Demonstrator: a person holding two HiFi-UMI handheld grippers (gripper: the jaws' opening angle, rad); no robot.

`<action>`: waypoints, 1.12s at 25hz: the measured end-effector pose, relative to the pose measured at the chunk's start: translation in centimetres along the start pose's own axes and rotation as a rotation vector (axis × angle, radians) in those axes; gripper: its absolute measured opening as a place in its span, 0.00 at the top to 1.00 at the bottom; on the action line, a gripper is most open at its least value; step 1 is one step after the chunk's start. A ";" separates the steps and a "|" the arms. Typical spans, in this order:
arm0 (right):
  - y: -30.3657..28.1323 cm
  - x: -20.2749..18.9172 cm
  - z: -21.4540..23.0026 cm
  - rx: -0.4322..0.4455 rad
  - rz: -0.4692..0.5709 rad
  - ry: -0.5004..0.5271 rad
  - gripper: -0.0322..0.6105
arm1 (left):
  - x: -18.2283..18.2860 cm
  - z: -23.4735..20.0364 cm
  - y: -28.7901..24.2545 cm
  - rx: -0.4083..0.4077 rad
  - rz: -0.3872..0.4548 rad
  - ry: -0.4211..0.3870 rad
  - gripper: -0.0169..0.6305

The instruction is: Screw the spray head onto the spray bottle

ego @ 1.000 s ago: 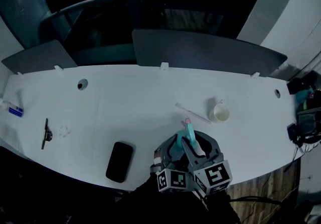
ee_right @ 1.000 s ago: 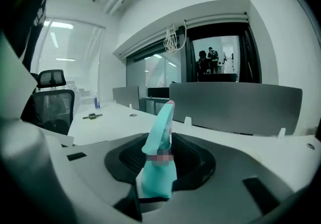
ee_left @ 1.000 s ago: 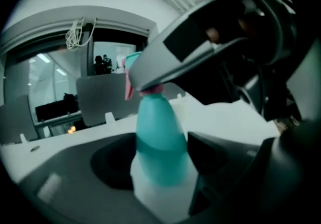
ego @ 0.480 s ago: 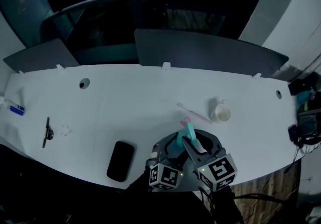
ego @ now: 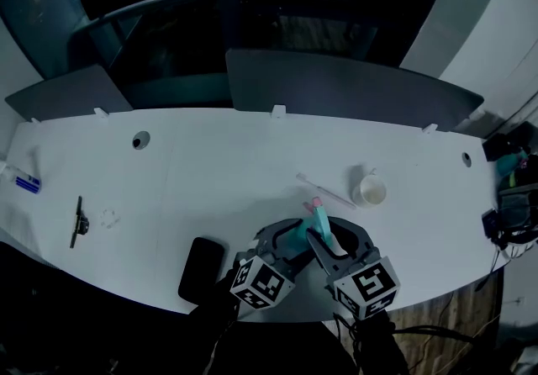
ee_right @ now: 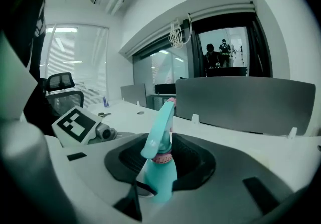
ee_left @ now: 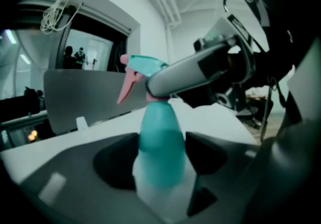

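Observation:
A teal spray bottle [ee_left: 160, 147] stands upright at the white table's [ego: 210, 171] near edge, its teal spray head [ee_right: 159, 132] with pink trigger [ee_left: 125, 87] and pink collar [ee_right: 161, 157] on top. My left gripper [ego: 290, 240] has the bottle's body between its jaws, which have just been closing; both pads touch it. From the right, my right gripper [ego: 324, 239] is shut on the spray head, and one of its grey fingers [ee_left: 200, 70] crosses the head in the left gripper view. The left gripper's marker cube [ee_right: 77, 123] shows in the right gripper view.
A black phone [ego: 200, 269] lies just left of the grippers. A white cup [ego: 368, 190] and a thin white stick [ego: 324, 190] lie beyond them. A black clip [ego: 77, 224] lies far left. Dark partition panels [ego: 353, 87] line the table's far edge.
The left gripper's marker cube has swung to the left and away from the right one as that gripper turned about the bottle. The right gripper and the bottle stay in place.

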State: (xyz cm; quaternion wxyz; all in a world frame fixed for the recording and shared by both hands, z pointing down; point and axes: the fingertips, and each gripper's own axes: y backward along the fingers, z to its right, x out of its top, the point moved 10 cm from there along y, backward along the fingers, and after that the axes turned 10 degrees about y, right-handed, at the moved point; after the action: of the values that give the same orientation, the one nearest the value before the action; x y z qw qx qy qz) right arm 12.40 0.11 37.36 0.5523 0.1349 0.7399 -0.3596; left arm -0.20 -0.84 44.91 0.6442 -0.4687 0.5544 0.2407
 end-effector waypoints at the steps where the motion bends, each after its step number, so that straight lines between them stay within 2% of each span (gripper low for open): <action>1: 0.0 0.0 -0.2 -0.019 -0.003 -0.008 0.74 | -0.1 0.6 0.0 0.067 0.008 0.012 0.51; 4: 0.1 0.4 -1.1 -0.077 -0.045 -0.005 0.74 | 0.1 3.4 -0.1 0.333 0.012 0.059 0.51; 5: 0.1 0.7 -1.4 -0.088 -0.070 0.008 0.74 | 0.2 4.2 -0.3 0.405 0.004 0.070 0.51; 6: 0.1 0.8 -1.6 -0.096 -0.094 0.027 0.74 | 0.3 4.7 -0.5 0.442 -0.003 0.077 0.51; 7: 0.2 0.9 -1.7 -0.100 -0.109 0.046 0.74 | 0.3 4.7 -0.5 0.436 -0.004 0.077 0.51; 8: 0.2 0.9 -1.7 -0.095 -0.114 0.058 0.74 | 0.1 4.4 -0.3 0.390 0.004 0.071 0.51; 10: 0.2 0.8 -1.3 -0.055 -0.105 0.043 0.74 | -0.5 2.8 0.5 0.242 0.037 0.057 0.51; 12: 0.1 0.6 -0.5 0.008 -0.096 0.006 0.74 | -0.8 1.0 0.9 0.098 0.044 0.058 0.46; 14: 0.0 0.6 0.0 0.048 -0.096 -0.018 0.74 | -0.4 -0.1 0.5 -0.006 0.020 0.056 0.45; 15: 0.0 0.6 0.1 0.052 -0.093 -0.024 0.74 | -0.3 -0.2 0.2 -0.026 0.011 0.047 0.47; 17: 0.1 0.6 0.0 0.030 -0.079 -0.035 0.74 | -0.1 0.5 0.0 0.026 0.014 0.044 0.51; 21: 0.1 0.4 -0.9 -0.023 -0.059 -0.022 0.74 | -0.2 3.7 0.0 0.348 0.057 0.131 0.51; 23: 0.2 0.4 -1.2 -0.027 -0.056 -0.007 0.74 | -0.1 4.7 -0.2 0.447 0.048 0.161 0.51; 24: 0.2 0.3 -1.2 -0.023 -0.054 -0.007 0.74 | -0.1 4.7 -0.2 0.442 0.045 0.166 0.50; 25: 0.3 0.2 -1.1 -0.014 -0.052 -0.013 0.74 | -0.3 4.3 0.0 0.398 0.051 0.163 0.50; 28: 0.3 0.2 -0.5 0.045 -0.043 -0.023 0.74 | -0.8 1.6 0.7 0.137 0.087 0.139 0.47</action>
State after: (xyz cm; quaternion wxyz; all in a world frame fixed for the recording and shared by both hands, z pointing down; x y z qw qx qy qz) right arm 12.15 0.64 37.12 0.5498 0.1272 0.7280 -0.3893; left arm -0.23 1.02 45.37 0.6237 -0.4146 0.6327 0.1969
